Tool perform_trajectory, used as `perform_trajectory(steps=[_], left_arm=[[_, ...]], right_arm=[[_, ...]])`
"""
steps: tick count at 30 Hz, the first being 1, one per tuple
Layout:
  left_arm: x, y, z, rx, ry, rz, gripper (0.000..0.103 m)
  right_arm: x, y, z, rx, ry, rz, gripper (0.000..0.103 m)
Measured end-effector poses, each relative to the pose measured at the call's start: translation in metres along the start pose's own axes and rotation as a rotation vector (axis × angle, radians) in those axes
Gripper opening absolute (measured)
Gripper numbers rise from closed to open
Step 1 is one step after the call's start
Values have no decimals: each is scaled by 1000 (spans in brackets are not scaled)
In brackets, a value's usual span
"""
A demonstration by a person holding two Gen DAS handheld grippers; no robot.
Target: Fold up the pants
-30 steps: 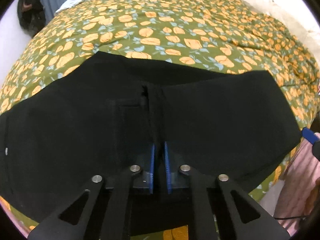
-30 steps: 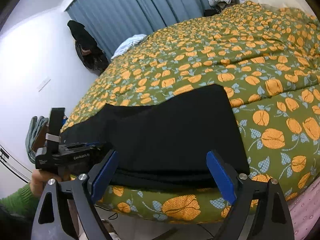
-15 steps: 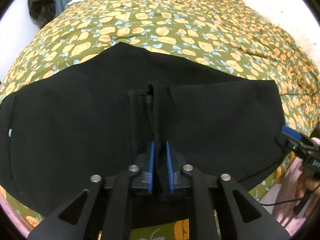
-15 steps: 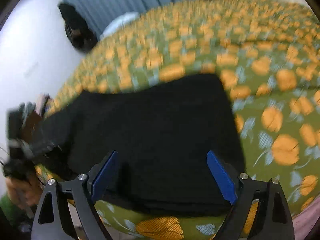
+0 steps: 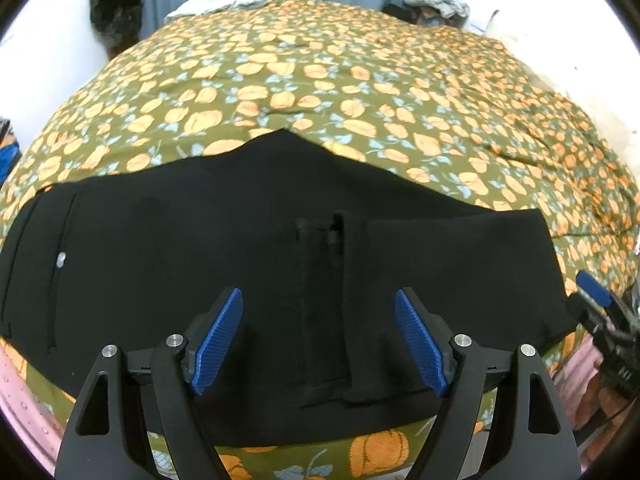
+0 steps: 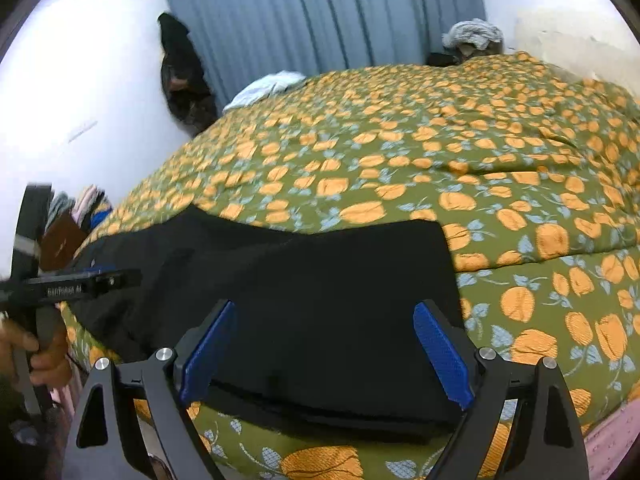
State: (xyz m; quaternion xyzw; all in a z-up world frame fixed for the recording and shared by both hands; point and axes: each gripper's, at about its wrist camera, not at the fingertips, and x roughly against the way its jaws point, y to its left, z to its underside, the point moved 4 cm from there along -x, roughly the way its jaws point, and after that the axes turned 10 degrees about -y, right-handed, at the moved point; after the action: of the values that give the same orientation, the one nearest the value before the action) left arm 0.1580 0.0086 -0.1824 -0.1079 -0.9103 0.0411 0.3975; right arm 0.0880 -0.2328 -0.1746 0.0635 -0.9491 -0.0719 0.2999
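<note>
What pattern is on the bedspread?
Olive green bedspread with orange pumpkins and pale blue leaves, clearest in the right wrist view.

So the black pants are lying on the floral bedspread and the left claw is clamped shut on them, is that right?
Not quite. The black pants do lie on the floral bedspread, but the left claw is not clamped shut. The left wrist view shows its jaws apart and opening, blue pads off the fabric.

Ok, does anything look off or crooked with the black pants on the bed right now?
Mostly tidy. The black pants lie flat on the floral bedspread, but a narrow ridge of bunched fabric stands up between the pads of the left gripper, whose jaws are opening. The near edge overhangs the bed slightly.
</note>
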Motion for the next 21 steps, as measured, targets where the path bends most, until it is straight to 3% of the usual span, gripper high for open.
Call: perform_trajectory(steps=[10, 21], left_arm=[[0, 27, -2, 94, -19, -44, 84], [-4, 28, 1, 78, -8, -54, 84]], right_arm=[[-2, 4, 5, 32, 3, 9, 90], [-11, 12, 13, 63, 39, -7, 90]])
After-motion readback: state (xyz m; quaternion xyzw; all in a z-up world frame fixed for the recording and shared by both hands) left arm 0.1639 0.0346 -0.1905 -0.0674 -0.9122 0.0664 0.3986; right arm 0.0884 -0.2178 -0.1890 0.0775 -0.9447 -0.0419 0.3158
